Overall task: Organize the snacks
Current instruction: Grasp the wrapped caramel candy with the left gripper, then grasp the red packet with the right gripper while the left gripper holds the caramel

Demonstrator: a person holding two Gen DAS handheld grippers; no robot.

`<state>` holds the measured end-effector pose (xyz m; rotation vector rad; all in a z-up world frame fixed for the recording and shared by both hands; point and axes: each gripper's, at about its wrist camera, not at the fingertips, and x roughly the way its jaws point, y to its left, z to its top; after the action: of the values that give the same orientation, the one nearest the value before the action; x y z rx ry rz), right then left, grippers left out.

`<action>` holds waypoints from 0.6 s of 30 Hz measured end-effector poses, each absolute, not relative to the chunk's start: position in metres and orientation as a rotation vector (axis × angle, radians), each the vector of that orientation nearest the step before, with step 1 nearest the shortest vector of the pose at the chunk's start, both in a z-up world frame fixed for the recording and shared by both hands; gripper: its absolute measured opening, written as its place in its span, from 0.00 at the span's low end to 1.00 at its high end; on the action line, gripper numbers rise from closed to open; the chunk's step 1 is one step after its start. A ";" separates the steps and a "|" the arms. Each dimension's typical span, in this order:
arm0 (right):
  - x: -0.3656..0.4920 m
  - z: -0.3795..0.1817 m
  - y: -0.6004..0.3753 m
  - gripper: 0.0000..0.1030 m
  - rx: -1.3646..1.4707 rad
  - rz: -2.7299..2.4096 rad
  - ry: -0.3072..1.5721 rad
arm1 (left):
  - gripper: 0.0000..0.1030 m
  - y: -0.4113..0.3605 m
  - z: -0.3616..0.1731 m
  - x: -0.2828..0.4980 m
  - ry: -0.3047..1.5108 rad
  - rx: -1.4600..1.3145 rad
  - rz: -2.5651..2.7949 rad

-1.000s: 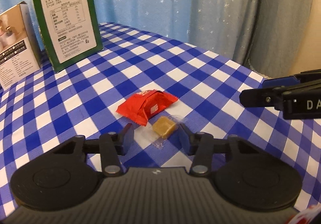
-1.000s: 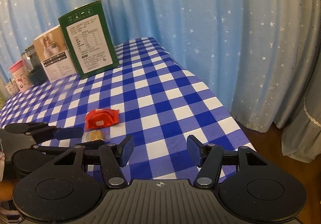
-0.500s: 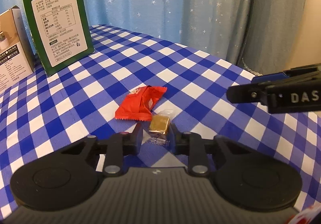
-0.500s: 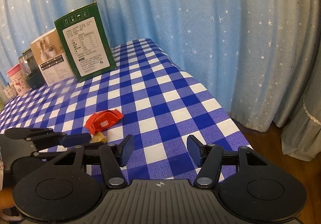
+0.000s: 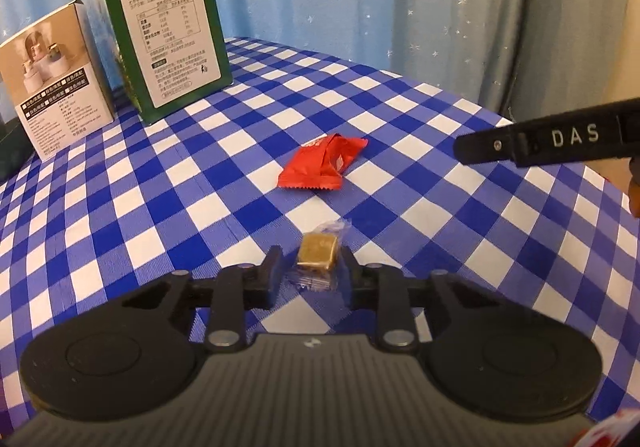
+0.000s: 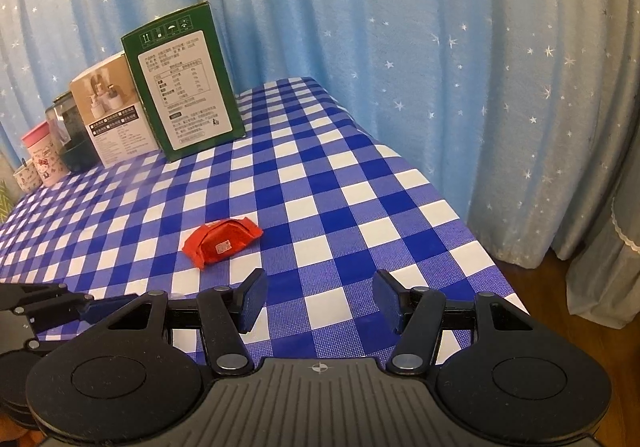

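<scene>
Checked tablecloth (image 5: 168, 207) — left gripper (image 5: 312, 275) opening, wrapped candy (image 5: 317, 253) between, wrapper half-hidden.

A tablecloth (image 5: 400, 119) checked in blue and white. On it, a bright red snack packet (image 5: 322, 163) with a small white label. Nearer, a golden-brown candy (image 5: 318, 250) in clear wrap. At the back, a dark green box (image 5: 164, 43) with a white panel of black print, and a beige box (image 5: 56, 75) with a black band. A pink cup (image 6: 42, 153) with a cartoon print. Behind, a light blue curtain (image 6: 400, 27) dotted with white stars. Both grippers, left (image 5: 312, 275) and right (image 6: 320, 303), are black; the right has blue pads.
</scene>
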<state>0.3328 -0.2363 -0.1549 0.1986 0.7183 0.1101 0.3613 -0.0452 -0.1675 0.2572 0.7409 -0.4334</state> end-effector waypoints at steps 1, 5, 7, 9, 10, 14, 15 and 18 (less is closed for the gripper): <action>0.333 -0.155 -0.237 0.58 0.200 0.110 0.720 | 0.31 -0.046 -0.167 0.362 0.738 0.257 -0.434; 0.334 -0.156 -0.237 0.58 0.200 0.109 0.722 | 0.33 -0.049 -0.167 0.369 0.736 0.267 -0.450; 0.334 -0.157 -0.237 0.58 0.204 0.110 0.722 | 0.33 -0.051 -0.168 0.372 0.743 0.269 -0.455; 0.334 -0.156 -0.237 0.58 0.205 0.113 0.722 | 0.30 -0.053 -0.169 0.374 0.759 0.271 -0.458; 0.335 -0.156 -0.236 0.58 0.204 0.115 0.722 | 0.20 -0.053 -0.169 0.374 0.759 0.264 -0.463; 0.336 -0.157 -0.235 0.58 0.204 0.122 0.720 | 0.18 -0.049 -0.167 0.368 0.753 0.254 -0.424; 0.337 -0.158 -0.234 0.58 0.202 0.127 0.716 | 0.18 -0.045 -0.166 0.366 0.746 0.243 -0.398; 0.342 -0.159 -0.228 0.58 0.212 0.159 0.712 | 0.18 -0.029 -0.159 0.364 0.745 0.189 -0.323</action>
<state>0.3425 -0.2283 -0.1592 0.2121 0.7120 0.1594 0.3639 -0.0294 -0.1592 0.1893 0.7446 -0.3234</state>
